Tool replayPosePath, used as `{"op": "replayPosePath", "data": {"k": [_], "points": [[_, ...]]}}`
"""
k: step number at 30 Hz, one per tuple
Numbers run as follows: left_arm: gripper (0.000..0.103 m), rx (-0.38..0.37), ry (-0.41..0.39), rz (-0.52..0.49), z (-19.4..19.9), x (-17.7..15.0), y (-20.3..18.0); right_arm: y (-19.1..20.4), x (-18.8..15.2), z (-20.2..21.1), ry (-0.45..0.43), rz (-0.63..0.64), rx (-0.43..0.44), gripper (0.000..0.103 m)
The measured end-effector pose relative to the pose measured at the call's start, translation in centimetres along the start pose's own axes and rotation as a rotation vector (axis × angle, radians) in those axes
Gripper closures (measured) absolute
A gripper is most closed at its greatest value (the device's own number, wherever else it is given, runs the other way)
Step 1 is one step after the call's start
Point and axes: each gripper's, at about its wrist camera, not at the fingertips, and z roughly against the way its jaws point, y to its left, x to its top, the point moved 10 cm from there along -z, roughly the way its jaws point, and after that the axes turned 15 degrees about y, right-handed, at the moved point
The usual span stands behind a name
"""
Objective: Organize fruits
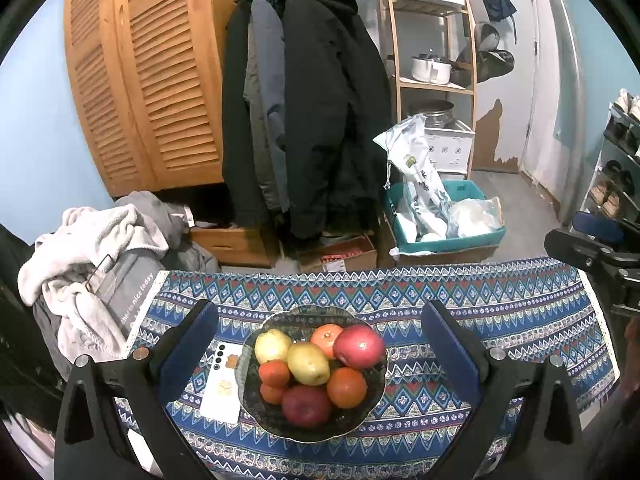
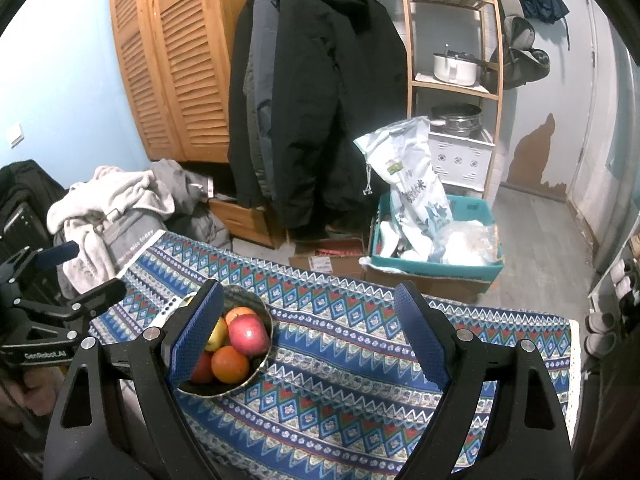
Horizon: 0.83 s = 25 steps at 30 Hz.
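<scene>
A dark bowl [image 1: 372, 400] sits on the patterned blue tablecloth [image 1: 500, 320]. It holds two red apples [image 1: 359, 346], two yellow pears [image 1: 308, 362] and several oranges [image 1: 346, 387]. My left gripper [image 1: 320, 344] is open and empty, its fingers on either side of the bowl and above it. My right gripper [image 2: 308, 332] is open and empty over the cloth to the right of the bowl [image 2: 262, 364]; its left finger hides part of the fruit. The red apple [image 2: 248, 336] and an orange [image 2: 230, 365] show there.
A white phone [image 1: 222, 384] lies left of the bowl. A pile of grey clothes [image 1: 100, 248] sits at the table's left end. Beyond the table stand a rack of dark coats [image 1: 304, 112], a teal box with bags [image 1: 444, 216] and wooden shelves [image 1: 436, 60].
</scene>
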Motion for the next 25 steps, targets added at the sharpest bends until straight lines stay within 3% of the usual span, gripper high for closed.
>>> {"op": "replayPosePath", "data": {"k": [25], "points": [[0.001,-0.017,0.010,0.001,0.30,-0.05,-0.37,-0.18,-0.07,0.16,0.001,0.002,-0.001,0.017]]}}
